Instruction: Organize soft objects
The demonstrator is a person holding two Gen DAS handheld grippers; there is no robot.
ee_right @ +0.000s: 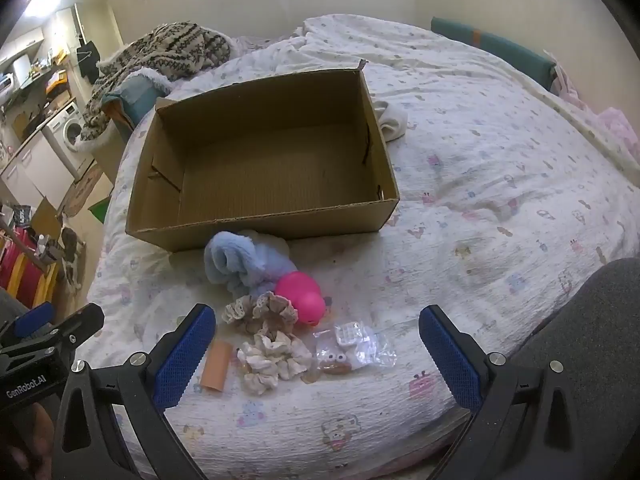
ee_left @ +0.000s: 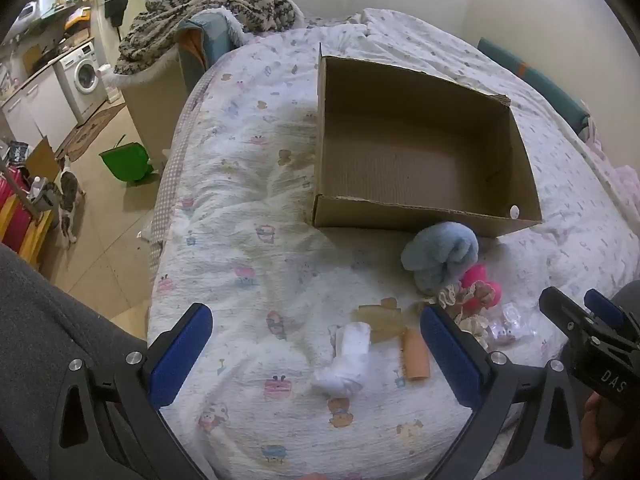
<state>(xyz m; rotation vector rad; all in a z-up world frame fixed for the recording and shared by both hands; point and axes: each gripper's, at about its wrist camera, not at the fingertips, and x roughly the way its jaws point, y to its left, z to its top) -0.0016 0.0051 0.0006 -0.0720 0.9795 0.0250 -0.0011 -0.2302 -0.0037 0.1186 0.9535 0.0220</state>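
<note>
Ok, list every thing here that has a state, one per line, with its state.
cardboard box: open-topped, empty
blue plush: lying on the bed against the box's near wall
white sock: crumpled on the bed, outside the box
cream scrunchie: loose on the bed
left gripper: open, holding nothing
right gripper: open, holding nothing

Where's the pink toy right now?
The pink toy lies on the bed, just this side of the cardboard box, tucked against the blue fluffy cloth with the lace scrunchie in front; right-wrist view, centre.
</note>
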